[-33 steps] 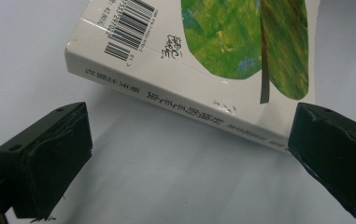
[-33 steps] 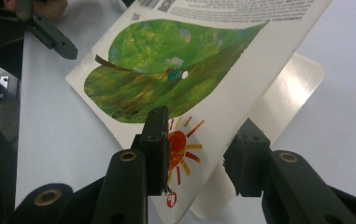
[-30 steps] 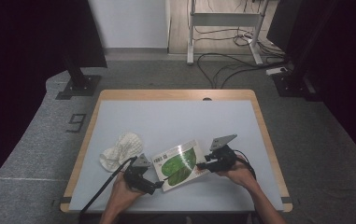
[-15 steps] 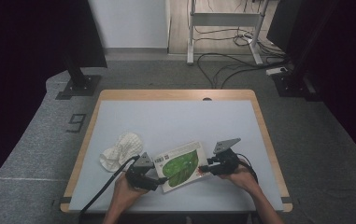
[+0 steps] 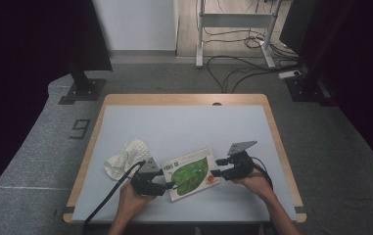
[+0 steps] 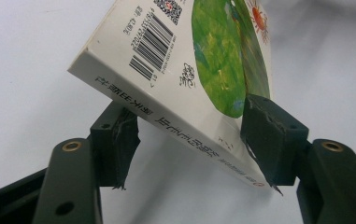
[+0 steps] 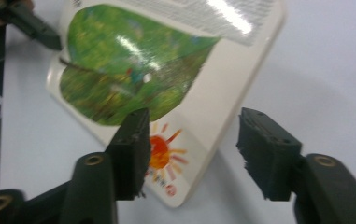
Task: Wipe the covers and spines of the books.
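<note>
The book (image 5: 190,173) lies near the front edge of the table (image 5: 184,122), a little right of its middle, with the back cover and its green leaf picture up. Its spine end is lifted off the table, so it rests tilted.

The left tool (image 6: 189,140) has just been closing around this spine corner. One pad sits on the cover and the other under the book. The lower pad seems not yet pressed on, so I judge this is a grip being taken, not finished.

The right tool (image 7: 192,140) has just been opening at the opposite corner, near the small sun drawing. Its jaws stand half apart; the corner is between them, but no pad presses on it. It looks like the book passes from the right tool to the left one.

A crumpled white cloth (image 5: 125,156) lies just beside the left hand (image 5: 130,196), so there is little room on that side. The far half of the table offers open room for moving.
</note>
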### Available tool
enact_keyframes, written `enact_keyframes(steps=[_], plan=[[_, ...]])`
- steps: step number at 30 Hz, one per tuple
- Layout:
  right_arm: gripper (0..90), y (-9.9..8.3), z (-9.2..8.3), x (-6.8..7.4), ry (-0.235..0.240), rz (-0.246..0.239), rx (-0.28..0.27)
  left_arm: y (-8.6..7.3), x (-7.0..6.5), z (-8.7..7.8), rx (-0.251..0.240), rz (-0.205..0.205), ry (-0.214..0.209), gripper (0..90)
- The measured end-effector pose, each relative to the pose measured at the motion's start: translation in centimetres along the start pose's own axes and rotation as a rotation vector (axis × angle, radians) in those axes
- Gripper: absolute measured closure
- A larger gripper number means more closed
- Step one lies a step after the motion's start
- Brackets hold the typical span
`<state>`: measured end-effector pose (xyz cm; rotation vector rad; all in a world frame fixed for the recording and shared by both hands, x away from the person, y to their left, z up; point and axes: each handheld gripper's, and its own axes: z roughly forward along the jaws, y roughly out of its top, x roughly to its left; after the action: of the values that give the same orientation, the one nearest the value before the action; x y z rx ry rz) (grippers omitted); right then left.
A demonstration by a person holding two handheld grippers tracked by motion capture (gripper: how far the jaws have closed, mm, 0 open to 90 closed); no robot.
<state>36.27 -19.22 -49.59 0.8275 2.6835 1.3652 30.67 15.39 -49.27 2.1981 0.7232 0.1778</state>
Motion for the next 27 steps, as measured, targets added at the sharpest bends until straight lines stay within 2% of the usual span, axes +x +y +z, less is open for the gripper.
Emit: enact_keyframes(steps=[1,3,5,9,15,24,27], plan=[[40.6,0.1,0.1,-0.2,0.0,0.009,0.0,0.0,0.0,0.0,0.0,0.0,0.0,37.5],[34.3,0.4,0.8,-0.6,0.004,0.027,0.01,0.3,0.0,-0.1,0.004,0.005,-0.002,38.9],[33.5,0.6,1.1,-0.8,0.01,0.044,0.012,0.4,0.1,-0.2,-0.002,0.006,-0.007,40.5],[36.8,1.2,1.6,-0.9,0.071,0.083,-0.019,0.7,0.3,-0.2,-0.006,0.002,-0.017,43.7],[47.9,1.4,1.1,-0.6,0.024,0.082,-0.014,1.4,0.8,-0.3,-0.014,-0.013,-0.039,48.7],[58.7,1.7,-0.1,-0.1,0.014,0.07,-0.062,2.8,1.2,-1.2,-0.008,-0.009,-0.005,58.9],[61.7,1.9,-0.5,0.2,0.014,0.056,-0.071,3.1,1.4,-1.7,-0.026,-0.008,0.006,63.2]])
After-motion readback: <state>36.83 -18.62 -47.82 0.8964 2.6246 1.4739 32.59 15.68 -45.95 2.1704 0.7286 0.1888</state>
